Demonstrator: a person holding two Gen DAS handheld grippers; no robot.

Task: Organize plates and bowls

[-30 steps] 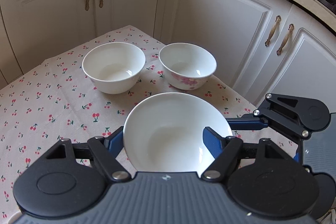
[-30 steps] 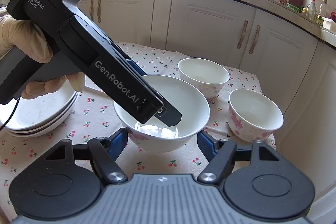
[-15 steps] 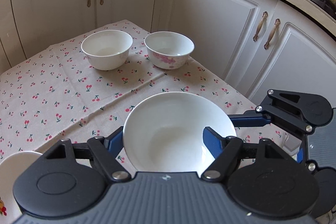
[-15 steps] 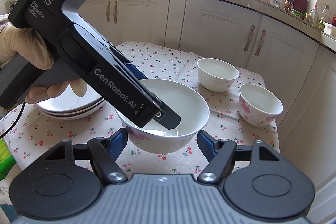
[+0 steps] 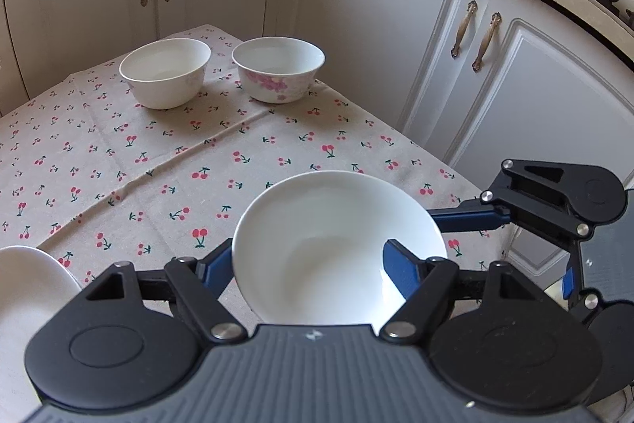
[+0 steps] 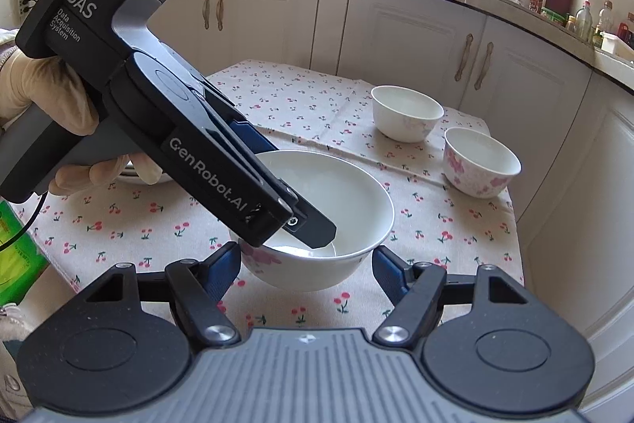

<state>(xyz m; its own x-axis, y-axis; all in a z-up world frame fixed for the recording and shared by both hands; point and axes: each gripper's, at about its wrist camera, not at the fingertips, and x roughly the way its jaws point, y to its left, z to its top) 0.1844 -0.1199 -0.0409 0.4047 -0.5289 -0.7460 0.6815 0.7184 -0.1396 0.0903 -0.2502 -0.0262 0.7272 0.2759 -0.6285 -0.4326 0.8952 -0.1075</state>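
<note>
In the left wrist view, a white plate [image 5: 27,288] at the lower left is cut off by the frame's edge, so its full outline cannot be seen. The near rim of the large bowl [image 5: 337,248] disappears behind the left gripper's [image 5: 307,266] own body at the bottom. At the right edge, only part of the right gripper [image 5: 467,217] shows. In the right wrist view, the left gripper's body covers much of the bowl's left rim, and the dishes [image 6: 134,174] behind the gloved hand [image 6: 47,102] are almost wholly hidden. A green object [image 6: 18,256] at the left edge is cropped and unidentifiable.
</note>
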